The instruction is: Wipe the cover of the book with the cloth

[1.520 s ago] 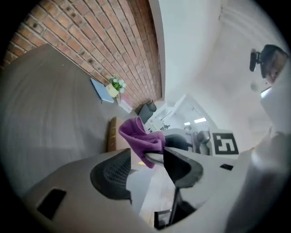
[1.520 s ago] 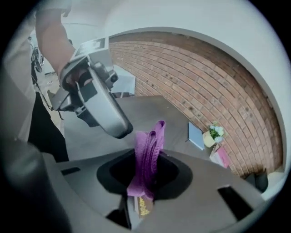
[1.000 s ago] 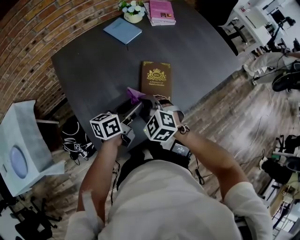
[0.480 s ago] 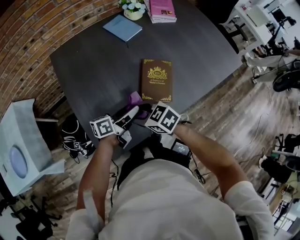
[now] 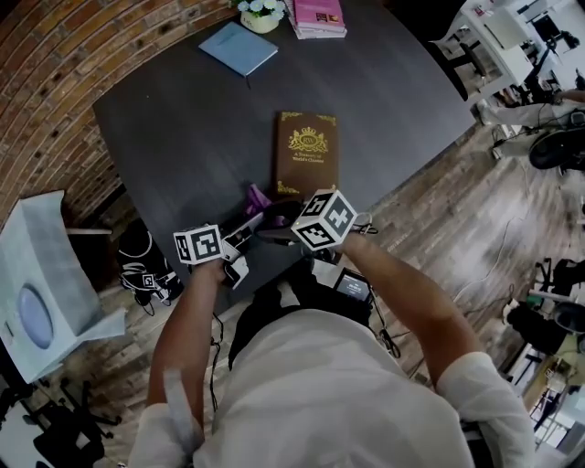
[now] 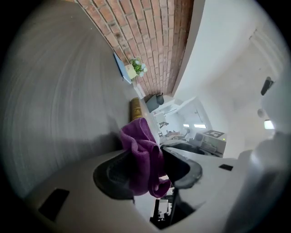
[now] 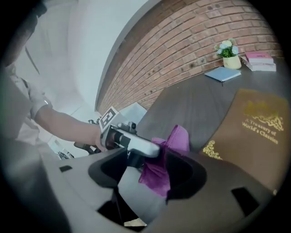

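Purple cloth (image 5: 256,196) pinched by just-closing left gripper (image 6: 148,169), right gripper (image 7: 148,175) just opened around it, book (image 5: 306,154) ahead, blue notebook (image 5: 239,47), flowerpot (image 5: 260,16) beyond

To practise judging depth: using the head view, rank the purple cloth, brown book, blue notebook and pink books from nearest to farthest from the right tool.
1. purple cloth: right at the right tool
2. brown book: just beyond, mid-table
3. blue notebook: far side, left
4. pink books: far edge, right of the notebook
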`<state>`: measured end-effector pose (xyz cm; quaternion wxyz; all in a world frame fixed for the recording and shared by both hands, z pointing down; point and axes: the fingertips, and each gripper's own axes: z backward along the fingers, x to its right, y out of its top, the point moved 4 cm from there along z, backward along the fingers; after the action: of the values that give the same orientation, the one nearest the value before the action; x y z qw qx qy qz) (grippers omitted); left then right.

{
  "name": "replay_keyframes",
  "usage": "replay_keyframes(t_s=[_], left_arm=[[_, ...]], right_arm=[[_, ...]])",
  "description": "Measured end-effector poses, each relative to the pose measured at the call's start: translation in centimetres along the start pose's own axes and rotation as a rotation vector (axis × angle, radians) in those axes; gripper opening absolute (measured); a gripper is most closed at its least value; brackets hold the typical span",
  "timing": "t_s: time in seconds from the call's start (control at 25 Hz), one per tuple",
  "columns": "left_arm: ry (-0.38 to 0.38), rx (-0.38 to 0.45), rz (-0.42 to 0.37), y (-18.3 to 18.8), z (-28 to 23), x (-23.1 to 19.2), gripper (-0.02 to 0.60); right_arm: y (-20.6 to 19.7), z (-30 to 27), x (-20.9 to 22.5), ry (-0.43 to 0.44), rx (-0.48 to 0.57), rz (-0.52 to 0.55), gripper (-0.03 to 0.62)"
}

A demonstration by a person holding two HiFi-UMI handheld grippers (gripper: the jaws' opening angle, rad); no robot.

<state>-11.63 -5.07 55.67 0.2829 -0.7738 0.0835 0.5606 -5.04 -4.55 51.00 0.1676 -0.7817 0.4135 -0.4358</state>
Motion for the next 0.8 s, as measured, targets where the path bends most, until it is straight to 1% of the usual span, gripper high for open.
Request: replay_keyframes(t_s=[0.04,0.24,0.32,0.4,0.48,0.56,0.68,0.76,0.8], left_arm=[[0.018,-0.007,0.005,0.1,-0.1,-0.3,0.202],[0.075,-0.03,0.012,0.6,-0.5,-0.8,0.202],[0.091,-0.035,0.027,0.8,-0.6,-1.0,0.206],[0.107,-0.048,0.033,0.8,-0.9,-1.1,0.215],[0.122,-0.067,0.027,0.8,-1.2,-1.0,0.232],[0.139,-0.087,0.017,0.9,-1.5,-1.0,0.244],[0.173,-0.113,0.016,0.9,-1.6,-1.4,0.245],[0.207,-0.14,0.006,0.8,-1.5,-1.8,0.228],[0.227,-0.161,-0.006,0.7,-1.4,-2.1,0.194]], right_arm=[[-0.1,0.0,0.1,0.001,-0.001,-0.009,0.259],[-1.5,-0.3,0.6,-0.039,-0.084,0.019,0.261],[-2.3,-0.8,0.5,-0.04,-0.117,0.025,0.261],[-2.8,-1.3,0.0,-0.039,-0.147,0.063,0.261],[-3.0,-1.9,-0.6,-0.047,-0.182,0.142,0.261],[-3.0,-2.4,-1.4,-0.05,-0.214,0.249,0.262],[-3.3,-3.1,-3.1,-0.021,-0.256,0.396,0.275],[-3.6,-3.4,-3.9,-0.012,-0.288,0.476,0.278],[-3.8,-3.4,-4.1,-0.01,-0.301,0.507,0.279]])
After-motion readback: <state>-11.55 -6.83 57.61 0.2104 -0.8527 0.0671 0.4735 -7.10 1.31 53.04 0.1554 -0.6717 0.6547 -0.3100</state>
